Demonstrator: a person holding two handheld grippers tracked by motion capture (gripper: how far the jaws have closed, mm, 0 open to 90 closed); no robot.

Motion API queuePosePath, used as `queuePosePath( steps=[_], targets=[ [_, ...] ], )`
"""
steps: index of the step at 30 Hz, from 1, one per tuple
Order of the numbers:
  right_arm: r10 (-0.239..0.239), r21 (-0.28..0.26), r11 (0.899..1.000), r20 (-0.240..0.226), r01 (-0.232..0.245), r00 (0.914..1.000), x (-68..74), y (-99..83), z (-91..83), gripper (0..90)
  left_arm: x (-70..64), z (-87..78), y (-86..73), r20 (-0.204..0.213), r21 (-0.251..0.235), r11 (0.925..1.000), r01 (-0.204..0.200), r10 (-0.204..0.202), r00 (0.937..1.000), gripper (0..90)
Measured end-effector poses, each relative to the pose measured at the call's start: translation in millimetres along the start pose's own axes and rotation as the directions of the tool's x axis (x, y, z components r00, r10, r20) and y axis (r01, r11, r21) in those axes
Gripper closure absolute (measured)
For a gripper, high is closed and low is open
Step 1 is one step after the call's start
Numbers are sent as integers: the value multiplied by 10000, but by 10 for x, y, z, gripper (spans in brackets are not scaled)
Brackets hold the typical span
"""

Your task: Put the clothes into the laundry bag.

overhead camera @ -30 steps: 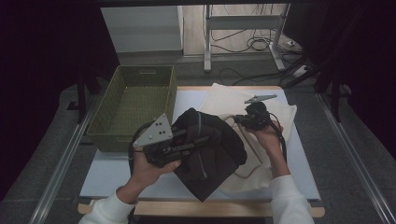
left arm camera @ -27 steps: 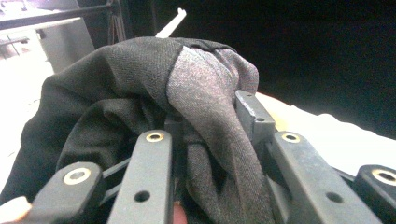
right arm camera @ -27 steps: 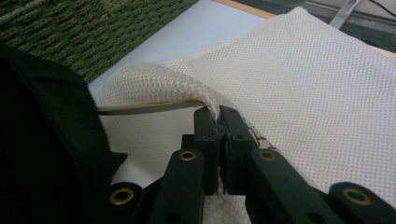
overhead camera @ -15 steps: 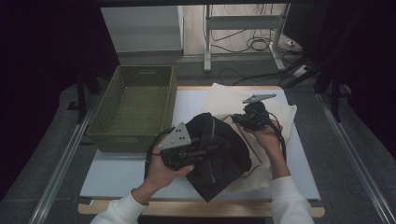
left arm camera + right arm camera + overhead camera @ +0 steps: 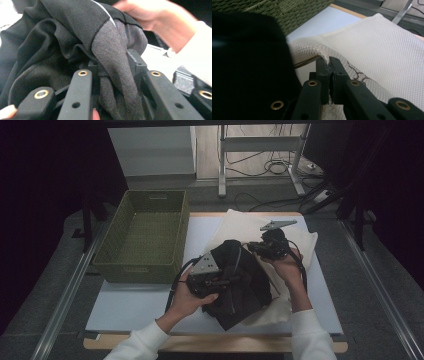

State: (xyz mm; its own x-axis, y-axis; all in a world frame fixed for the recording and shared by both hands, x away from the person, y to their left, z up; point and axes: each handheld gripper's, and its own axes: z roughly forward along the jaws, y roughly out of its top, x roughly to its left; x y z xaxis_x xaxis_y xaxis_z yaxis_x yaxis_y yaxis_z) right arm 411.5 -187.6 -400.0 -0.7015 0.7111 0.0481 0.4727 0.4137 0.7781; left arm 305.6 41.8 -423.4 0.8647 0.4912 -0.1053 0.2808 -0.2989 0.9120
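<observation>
Two claws work on the bench [image 5: 150, 305]. Left claw [image 5: 113, 67] pinches the dark cloth [image 5: 245, 285] atop the white mesh bag [image 5: 387, 45]. Right claw [image 5: 329, 63] is clamped on the bag's edge beside a green basket [image 5: 145, 232].

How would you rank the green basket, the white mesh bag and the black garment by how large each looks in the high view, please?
1. Green basket, clearly largest.
2. White mesh bag, judged by its outline, though the garment hides much of it.
3. Black garment, bunched.
The last two look close, so that order is unsure.
</observation>
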Motion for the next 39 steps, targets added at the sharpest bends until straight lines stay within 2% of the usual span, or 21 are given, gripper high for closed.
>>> queuePosePath(
  steps=[2,3,9,14,20,26,29,34,39],
  targets=[
    [-12,-7,10000,-11,12,10000,7,3,-3,866,27,46,-4,1,66,10000,72,-72,10000,700],
    [-90,15,10000,69,90,9999,18,7,-10,867,71,127,-12,29,166,9996,212,-213,9998,700],
    [-39,105,9999,202,37,9998,-11,-10,-14,870,124,290,-44,73,535,9982,258,-262,9996,699],
    [94,65,9999,159,-96,9998,-33,-14,-33,873,117,323,-86,126,614,9978,255,-263,9996,700],
    [212,-39,9998,50,-211,9998,-54,-14,-63,876,126,372,-148,135,1006,9945,304,-320,9994,701],
    [226,-108,9997,68,-226,9997,-51,-2,-99,881,134,452,-158,-49,1269,9913,337,-334,9994,702],
    [193,-177,9997,133,-191,9997,-37,8,-116,881,106,533,-143,-392,1552,9878,97,-36,9992,703],
    [135,-193,9997,262,-130,9996,-12,19,-130,882,122,654,-109,-554,1866,9823,149,-46,9985,703],
    [108,-202,9997,310,-102,9995,-2,25,-143,882,135,752,-89,-827,2003,9797,-82,253,9963,702]
  ],
)
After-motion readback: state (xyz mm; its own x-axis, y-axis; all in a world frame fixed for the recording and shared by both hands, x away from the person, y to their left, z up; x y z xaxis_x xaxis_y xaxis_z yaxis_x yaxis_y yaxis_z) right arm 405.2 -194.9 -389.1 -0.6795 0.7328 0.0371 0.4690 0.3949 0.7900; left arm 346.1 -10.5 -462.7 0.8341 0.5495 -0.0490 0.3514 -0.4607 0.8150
